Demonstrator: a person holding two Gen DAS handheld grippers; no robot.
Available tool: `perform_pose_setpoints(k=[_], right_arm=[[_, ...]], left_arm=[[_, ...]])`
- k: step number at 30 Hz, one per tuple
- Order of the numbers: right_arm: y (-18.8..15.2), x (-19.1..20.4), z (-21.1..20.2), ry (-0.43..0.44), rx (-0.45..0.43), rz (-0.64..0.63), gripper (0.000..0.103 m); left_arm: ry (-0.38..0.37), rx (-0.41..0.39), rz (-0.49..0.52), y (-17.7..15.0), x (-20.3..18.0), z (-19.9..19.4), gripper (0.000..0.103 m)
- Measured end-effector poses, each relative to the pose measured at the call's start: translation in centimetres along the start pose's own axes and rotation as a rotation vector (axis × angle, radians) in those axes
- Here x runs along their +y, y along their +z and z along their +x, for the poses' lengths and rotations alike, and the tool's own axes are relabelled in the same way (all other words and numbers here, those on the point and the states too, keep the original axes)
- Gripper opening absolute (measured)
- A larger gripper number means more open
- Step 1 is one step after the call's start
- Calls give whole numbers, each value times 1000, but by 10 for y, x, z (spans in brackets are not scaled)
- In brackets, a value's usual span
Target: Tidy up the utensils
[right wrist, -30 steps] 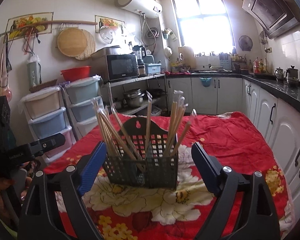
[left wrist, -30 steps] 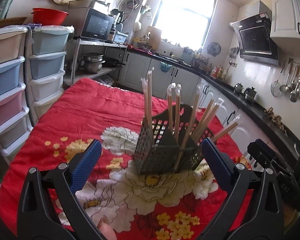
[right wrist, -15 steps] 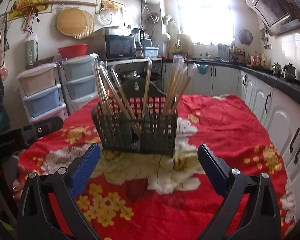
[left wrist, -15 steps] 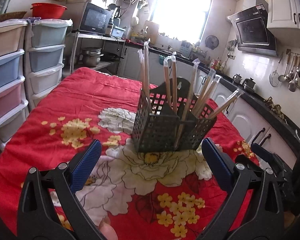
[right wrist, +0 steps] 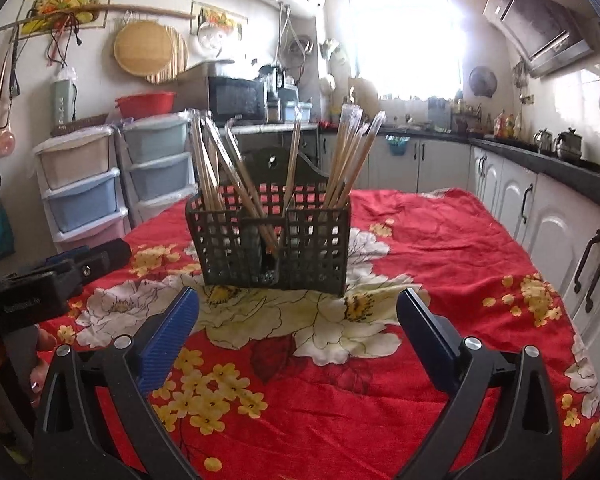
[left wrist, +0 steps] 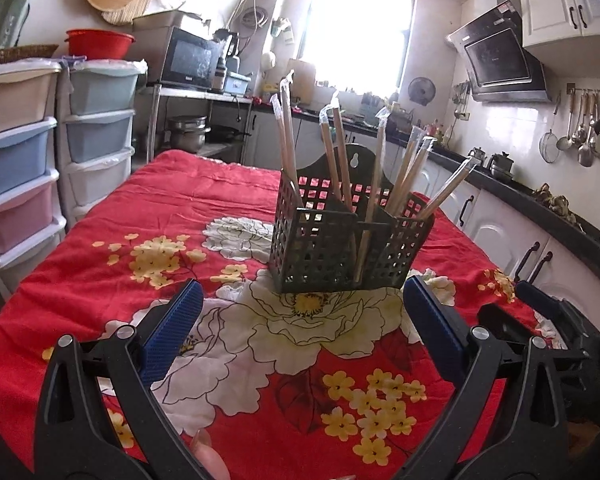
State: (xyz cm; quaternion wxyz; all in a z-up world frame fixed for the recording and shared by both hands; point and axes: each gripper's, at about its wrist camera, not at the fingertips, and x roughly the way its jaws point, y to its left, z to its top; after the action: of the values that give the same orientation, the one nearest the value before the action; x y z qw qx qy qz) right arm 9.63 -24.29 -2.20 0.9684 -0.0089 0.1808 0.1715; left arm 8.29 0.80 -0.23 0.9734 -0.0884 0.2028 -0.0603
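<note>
1. Left hand-held gripper (left wrist: pixel 300 316): jaws spread wide, nothing between the blue pads, aimed at the basket from the near edge of the counter (left wrist: pixel 80 280).
2. Right hand-held gripper (right wrist: pixel 298 316): likewise spread and empty, alongside, facing the same way.
3. Black mesh basket (right wrist: pixel 274 240): upright near the middle of the red floral cloth (right wrist: pixel 440 248), hanging tab toward the far edge.
4. Wrapped chopsticks (right wrist: pixel 352 156): all standing in the compartments, long axes near vertical, tops fanning outward; none seen loose on the cloth.
5. Step in hand: fits either sorting between compartments or sorting finished; cannot tell which.
</note>
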Motion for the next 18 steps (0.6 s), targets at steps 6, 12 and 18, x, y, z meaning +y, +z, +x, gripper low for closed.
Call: perform_pose_setpoints(k=[6, 12, 18], right_arm=[[0, -9, -17, -18, -97, 41, 96], [-4, -14, -27, -34, -160, 65, 96], [-6, -12, -29, -40, -170, 64, 96]], left_arm=[[12, -52, 17, -3, -2, -6, 92], [12, -115, 30, -4, -3, -14, 92], [9, -129, 31, -5, -3, -15, 92]])
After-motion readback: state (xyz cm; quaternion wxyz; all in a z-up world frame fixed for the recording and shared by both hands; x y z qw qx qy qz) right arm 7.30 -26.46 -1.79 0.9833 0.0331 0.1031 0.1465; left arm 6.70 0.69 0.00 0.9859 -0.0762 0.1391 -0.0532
